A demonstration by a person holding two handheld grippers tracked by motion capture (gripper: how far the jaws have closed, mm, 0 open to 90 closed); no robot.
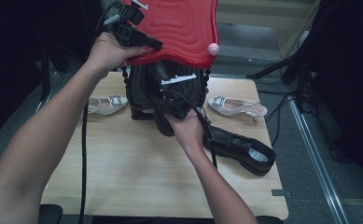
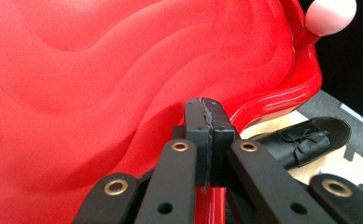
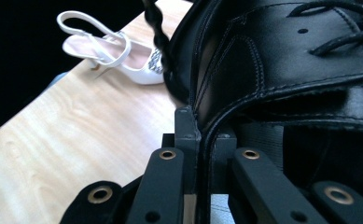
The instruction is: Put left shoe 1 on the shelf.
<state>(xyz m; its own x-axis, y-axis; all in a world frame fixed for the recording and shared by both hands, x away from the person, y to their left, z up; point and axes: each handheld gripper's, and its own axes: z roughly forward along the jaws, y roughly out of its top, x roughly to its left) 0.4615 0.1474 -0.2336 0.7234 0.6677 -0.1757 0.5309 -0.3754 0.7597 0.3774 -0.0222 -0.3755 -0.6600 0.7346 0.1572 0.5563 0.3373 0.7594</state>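
**Lid held up, shoe going into the box**

The left claw (image 1: 144, 43) is pinched on the rim of the red lid (image 1: 179, 28), holding it tilted up above the back of the desk (image 1: 123, 168); in the left gripper view its jaws are pressed together on the lid's edge. The right claw (image 1: 170, 100) is clamped on the collar of a black shoe (image 3: 282, 70), just at the mouth of the dark box (image 1: 142, 93) under the lid, with the leather edge running between its jaws in the right gripper view.

The step in hand looks like packing the first black shoe into the box. The next move likely calls for lowering that shoe inside without snagging the braided cord (image 3: 158, 28) at the box's side, while the lid stays lifted.

The second black shoe (image 1: 242, 149) lies on the desk near the right edge, just beside the right forearm. One white heeled shoe (image 1: 107, 103) sits left of the box and another (image 1: 235, 106) sits right of it, both close to it. The front half of the desk gives open room.
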